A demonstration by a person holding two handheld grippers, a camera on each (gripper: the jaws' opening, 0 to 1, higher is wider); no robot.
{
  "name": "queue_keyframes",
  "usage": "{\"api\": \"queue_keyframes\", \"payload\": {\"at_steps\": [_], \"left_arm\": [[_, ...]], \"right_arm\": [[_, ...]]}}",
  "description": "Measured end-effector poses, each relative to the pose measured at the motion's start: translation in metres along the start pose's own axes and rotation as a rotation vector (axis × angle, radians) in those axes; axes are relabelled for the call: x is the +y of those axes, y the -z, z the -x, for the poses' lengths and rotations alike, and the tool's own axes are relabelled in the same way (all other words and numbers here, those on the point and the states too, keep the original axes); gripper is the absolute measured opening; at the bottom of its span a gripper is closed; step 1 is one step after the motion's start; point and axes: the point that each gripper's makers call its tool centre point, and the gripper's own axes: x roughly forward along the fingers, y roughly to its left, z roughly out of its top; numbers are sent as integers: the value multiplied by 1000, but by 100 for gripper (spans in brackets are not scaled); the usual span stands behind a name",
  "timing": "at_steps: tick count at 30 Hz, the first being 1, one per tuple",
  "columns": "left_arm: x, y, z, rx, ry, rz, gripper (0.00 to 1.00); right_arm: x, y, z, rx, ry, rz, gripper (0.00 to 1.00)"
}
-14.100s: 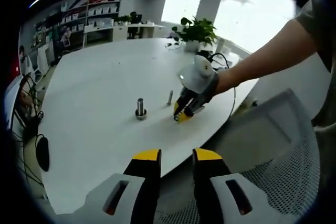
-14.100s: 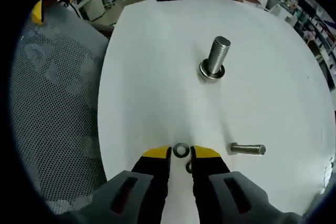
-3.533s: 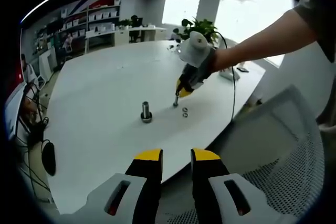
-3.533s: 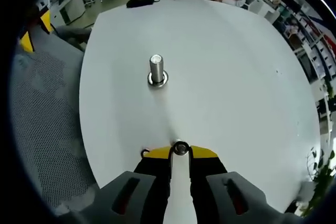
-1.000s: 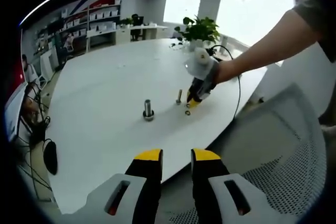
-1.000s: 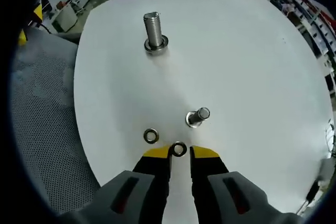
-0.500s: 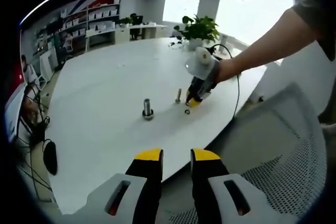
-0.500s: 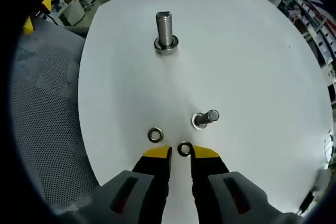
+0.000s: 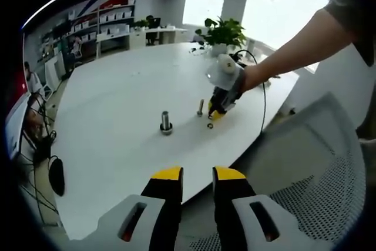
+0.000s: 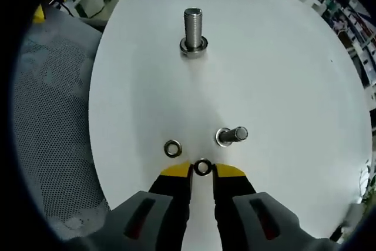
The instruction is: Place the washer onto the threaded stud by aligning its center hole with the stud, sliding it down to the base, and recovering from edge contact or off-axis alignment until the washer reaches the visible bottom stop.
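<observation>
steel washer (image 10: 202,167) sits between the right gripper (image 10: 202,171) tips, jaws nearly closed on its rim; stiff, light, slippery. small stud (image 10: 231,135) at 1 o'clock. left gripper (image 9: 195,174) slightly open, empty.

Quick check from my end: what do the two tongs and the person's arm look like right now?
Both tongs have black jaws with yellow tips on light grey bodies with dark slots: left tongs, right tongs. In the left gripper view, the right tongs carry a rounded white housing, with a dark glove or strap at the hand. A grey short sleeve shows.
</observation>
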Motion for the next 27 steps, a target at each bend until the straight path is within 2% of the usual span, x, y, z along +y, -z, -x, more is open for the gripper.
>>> {"api": "queue_keyframes", "payload": {"at_steps": [3,5,8,12,15,18,22,27], "left_arm": [[0,0,0,1,1,2,18],[-1,1,0,6,3,1,18],[-1,2,-1,9,6,1,17],[-1,1,0,4,4,4,17],[-1,1,-1,8,5,4,17],[0,1,0,5,4,7,17],[0,1,0,8,3,7,17],[0,1,0,6,1,7,17]], "right_arm": [[-1,1,0,-10,-23,-13,16],[3,2,0,-19,-38,31,17],[4,3,0,-24,-35,62,18],[2,2,0,-23,-33,59,17],[-1,1,-1,-3,-40,30,16],[1,2,-1,29,-38,83,16],[0,2,-2,47,-26,53,15],[3,2,-2,70,9,82,14]]}}
